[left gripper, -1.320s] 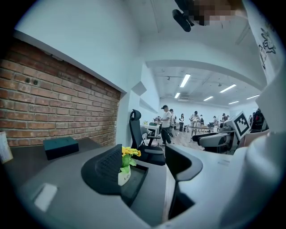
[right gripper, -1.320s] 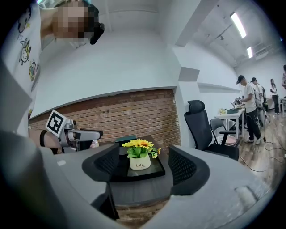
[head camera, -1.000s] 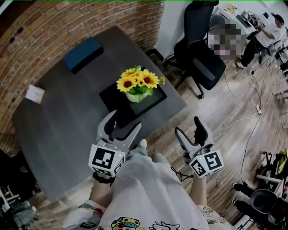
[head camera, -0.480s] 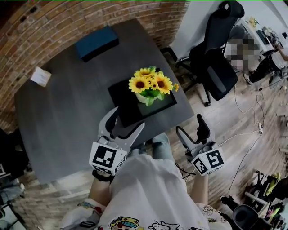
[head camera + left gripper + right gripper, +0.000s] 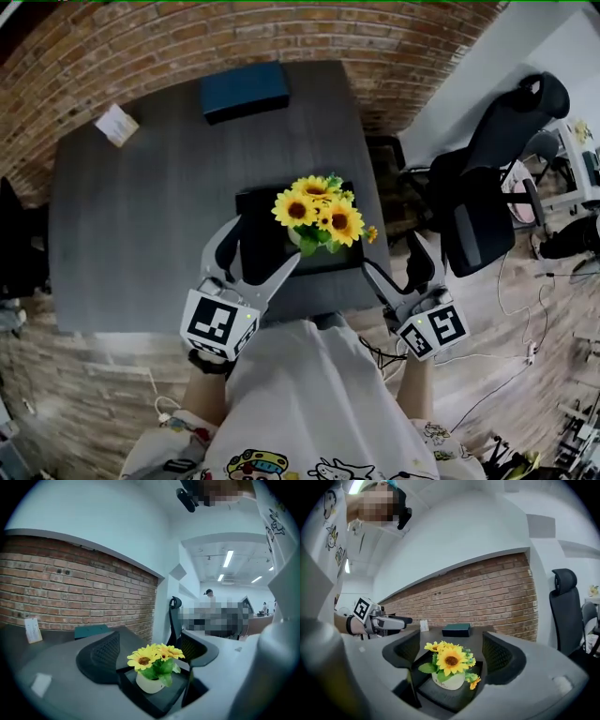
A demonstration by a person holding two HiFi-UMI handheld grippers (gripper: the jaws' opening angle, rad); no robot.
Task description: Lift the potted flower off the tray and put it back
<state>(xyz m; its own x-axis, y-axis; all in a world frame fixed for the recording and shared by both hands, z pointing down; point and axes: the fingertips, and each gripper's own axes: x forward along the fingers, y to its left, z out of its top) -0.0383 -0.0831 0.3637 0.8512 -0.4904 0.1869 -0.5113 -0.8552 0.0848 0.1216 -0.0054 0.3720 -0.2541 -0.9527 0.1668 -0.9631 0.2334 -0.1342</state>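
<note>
A white pot of yellow sunflowers [image 5: 320, 213] stands on a black tray [image 5: 255, 201] near the front edge of the dark table [image 5: 141, 216]. My left gripper [image 5: 259, 247] hovers just short of the tray's near left side, its jaws opening with nothing between them. To the right of the tray, off the table's edge, my right gripper [image 5: 394, 256] is open and empty. The left gripper view frames the flowers [image 5: 155, 659] and tray [image 5: 157, 701] between its jaws, some way ahead. From the other side, the right gripper view frames the pot [image 5: 448, 681] the same way.
A blue box [image 5: 244, 89] and a white card [image 5: 115, 124] lie at the table's far side, by the brick wall [image 5: 281, 37]. A black office chair [image 5: 487, 187] stands right of the table. Cables run over the wooden floor [image 5: 506, 281].
The view has swung so the table lies straight ahead. Both grippers have come closer to the tray and flower, the right one more, and both sets of jaws stand wider.
</note>
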